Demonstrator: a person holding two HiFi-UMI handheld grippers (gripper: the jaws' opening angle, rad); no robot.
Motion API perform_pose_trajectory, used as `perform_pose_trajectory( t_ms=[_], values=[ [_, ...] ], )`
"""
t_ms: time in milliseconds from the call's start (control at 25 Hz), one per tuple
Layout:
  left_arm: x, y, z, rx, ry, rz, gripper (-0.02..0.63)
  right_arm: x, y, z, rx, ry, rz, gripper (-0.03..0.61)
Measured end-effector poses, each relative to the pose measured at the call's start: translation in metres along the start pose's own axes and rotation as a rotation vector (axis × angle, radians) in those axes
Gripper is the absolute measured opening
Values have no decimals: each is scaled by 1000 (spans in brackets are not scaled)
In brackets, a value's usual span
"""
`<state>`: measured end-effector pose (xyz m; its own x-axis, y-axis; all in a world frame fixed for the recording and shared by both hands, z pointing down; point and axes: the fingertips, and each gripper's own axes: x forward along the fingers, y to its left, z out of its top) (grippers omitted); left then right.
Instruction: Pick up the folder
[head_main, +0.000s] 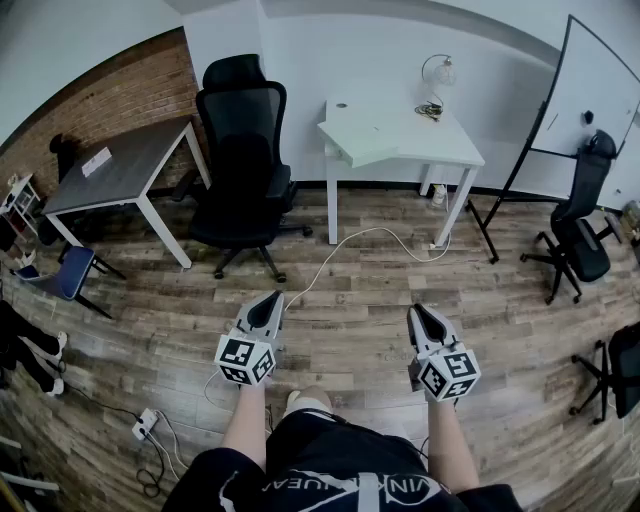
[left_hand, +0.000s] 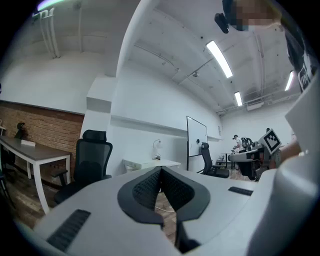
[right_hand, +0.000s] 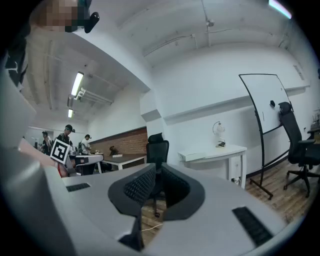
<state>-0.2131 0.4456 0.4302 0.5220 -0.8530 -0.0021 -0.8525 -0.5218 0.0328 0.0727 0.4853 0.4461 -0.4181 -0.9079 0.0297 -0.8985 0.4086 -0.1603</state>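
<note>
The person stands on the wood floor (head_main: 350, 300) with both forearms held forward at waist height, elbows tucked in. Each hand carries its tool level and pointing ahead. The left gripper (head_main: 272, 298) angles slightly inward, and its fingers (left_hand: 145, 187) are pressed together at the tips with nothing between them. The right gripper (head_main: 418, 312) sits beside it, well apart from it, and also leans a little inward. Its fingers (right_hand: 137, 185) are likewise closed and empty. The folder (head_main: 362, 143) lies flat on the front left corner of the white counter (head_main: 440, 140), far ahead of both sets of fingers and untouched. It is almost straight beyond the left tips and off to the right of the right tips. A black office chair (head_main: 243, 160) stands ahead and to the left of the fingers, directly behind the right tips in the right gripper view. A white cable (head_main: 340, 250) trails over the floor between the fingers and the counter.
</note>
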Motion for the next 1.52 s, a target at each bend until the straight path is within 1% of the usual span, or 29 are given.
perform_pose_trajectory(
  t_ms=[280,480,640,840,1080,1280,1320,1360,1400,1520],
  values=[
    [22,15,-8,-5,9,6,14,24,-12,-7,9,9,-6,48],
    [42,27,-12,-25,7,16,13,47,-24,-10,10,28,-13,48],
    [59,39,-22,-40,28,21,14,65,-31,-13,8,47,-8,48],
    [88,55,-25,-46,38,14,14,93,-44,-11,24,39,-8,48],
    [130,82,-26,-55,37,15,14,136,-60,-13,37,57,4,49],
    [160,107,-26,-62,37,13,14,170,-74,-12,59,67,-5,51],
    [165,113,-28,-65,37,15,14,177,-77,-12,59,70,-6,54],
    [171,118,-29,-69,39,17,14,184,-79,-13,59,74,-6,71],
    [177,124,-31,-73,43,17,14,192,-81,-14,63,80,-6,101],
    [192,136,-35,-82,60,12,14,211,-88,-16,83,94,-11,135]
  ],
)
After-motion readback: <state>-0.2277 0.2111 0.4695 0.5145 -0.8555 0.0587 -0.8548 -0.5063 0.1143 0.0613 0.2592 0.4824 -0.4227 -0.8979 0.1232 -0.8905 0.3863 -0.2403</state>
